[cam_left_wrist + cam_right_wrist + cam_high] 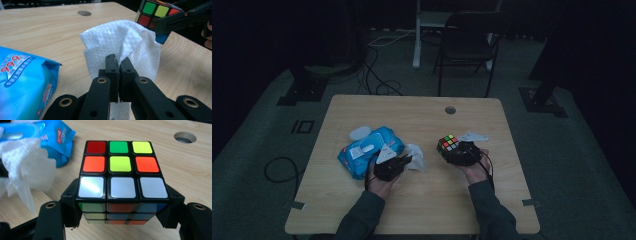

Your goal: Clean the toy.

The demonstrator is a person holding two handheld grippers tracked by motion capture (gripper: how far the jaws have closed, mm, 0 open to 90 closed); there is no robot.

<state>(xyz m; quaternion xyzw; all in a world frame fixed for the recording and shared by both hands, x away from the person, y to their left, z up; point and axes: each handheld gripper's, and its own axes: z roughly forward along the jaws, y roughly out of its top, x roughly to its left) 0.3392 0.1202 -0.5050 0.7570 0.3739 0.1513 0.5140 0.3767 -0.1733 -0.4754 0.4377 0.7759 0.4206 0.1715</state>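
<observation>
Here the puzzle cube [120,182] sits clamped between the jaws of the right gripper [120,205], lifted just above the counter [422,210] near its right side. It is a hard, glossy plastic block of black-framed square tiles: the face turned up shows red, green and yellow across the far row, orange, yellow-green and orange in the middle, and three white tiles nearest the camera. The jaws press flat on its two opposite sides.

To its left, close by, the left gripper [117,72] has its jaws drawn together, pinching a white wipe [120,42]. The wipe is a soft, thin sheet with a fine dimpled weave, crumpled into loose folds that stand up above the jaw tips. In the left gripper view the cube [152,12] hangs just beyond the wipe's upper right corner.

Further left lies a blue wipes pack [369,150], a pillowy, shiny plastic packet with red and white print and a pale oval lid flap [360,133] opened back at its far end. The counter is pale wood-grain laminate with rounded corners and a round cable hole [450,110] near the far edge.
</observation>
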